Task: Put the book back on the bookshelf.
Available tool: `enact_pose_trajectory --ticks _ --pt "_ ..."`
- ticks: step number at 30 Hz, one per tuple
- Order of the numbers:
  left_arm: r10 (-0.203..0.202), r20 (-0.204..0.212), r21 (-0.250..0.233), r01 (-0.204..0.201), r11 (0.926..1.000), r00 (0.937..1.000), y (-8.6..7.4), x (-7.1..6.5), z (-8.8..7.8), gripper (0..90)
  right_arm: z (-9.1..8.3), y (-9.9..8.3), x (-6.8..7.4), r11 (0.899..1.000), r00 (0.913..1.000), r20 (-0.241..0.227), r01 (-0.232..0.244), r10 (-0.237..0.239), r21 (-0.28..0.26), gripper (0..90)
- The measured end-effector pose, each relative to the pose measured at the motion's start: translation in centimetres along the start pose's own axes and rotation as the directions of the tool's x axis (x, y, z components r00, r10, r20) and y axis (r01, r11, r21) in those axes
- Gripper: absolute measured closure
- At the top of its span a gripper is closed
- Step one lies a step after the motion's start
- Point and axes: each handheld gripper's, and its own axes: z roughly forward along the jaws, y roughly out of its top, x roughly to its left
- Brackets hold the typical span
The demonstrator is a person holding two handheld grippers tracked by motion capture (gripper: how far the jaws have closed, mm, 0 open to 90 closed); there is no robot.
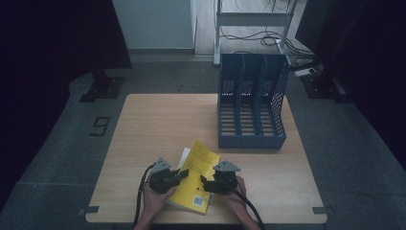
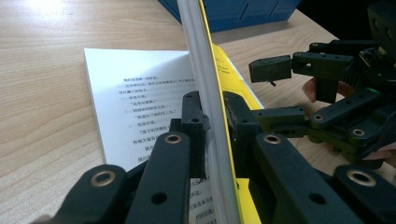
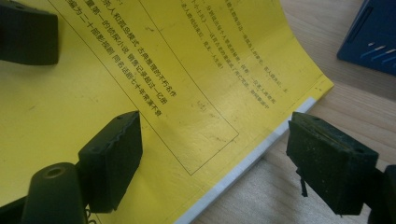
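A yellow paperback book (image 1: 195, 178) lies near the table's front edge, partly opened. My left gripper (image 1: 180, 175) is shut on the lifted part of the book (image 2: 212, 116): the yellow cover with a wad of pages stands on edge between its jaws. A white printed page (image 2: 135, 107) lies flat under it. My right gripper (image 1: 205, 182) is open at the book's right side. In the right gripper view, one pad (image 3: 114, 156) rests over the yellow back cover (image 3: 187, 88) and the other pad (image 3: 329, 163) hangs past the book's edge over the wood.
A blue slotted file rack (image 1: 252, 103) stands at the table's far right, its slots open to the front. The wooden table (image 1: 158, 124) is bare to the left of the book. Cables and a metal frame (image 1: 253, 28) lie on the floor beyond.
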Motion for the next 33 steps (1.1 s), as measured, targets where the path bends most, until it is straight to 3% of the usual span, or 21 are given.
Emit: enact_pose_trajectory --ticks 8,12,18,33 --pt "0.028 -0.011 -0.020 -0.028 0.9994 0.9995 0.3 -0.7 -0.3 81.5 -0.3 0.1 -0.5 0.999 0.9993 -0.017 -0.032 0.032 0.019 17.9" --pt "0.051 -0.011 -0.053 -0.051 0.9973 0.9987 0.5 -1.4 -0.7 82.1 -0.6 0.2 -0.7 0.999 0.9989 -0.024 -0.039 0.040 0.019 17.8" --pt "0.072 -0.008 -0.089 -0.073 0.9934 0.9974 0.7 -2.1 -1.1 82.5 -1.7 0.5 -1.8 0.997 0.9961 -0.035 -0.081 0.081 0.002 18.0" --pt "0.104 0.016 -0.133 -0.101 0.9860 0.9944 1.1 -3.1 -2.2 82.7 -3.4 1.1 -3.3 0.991 0.9914 -0.056 -0.121 0.118 -0.049 18.8"
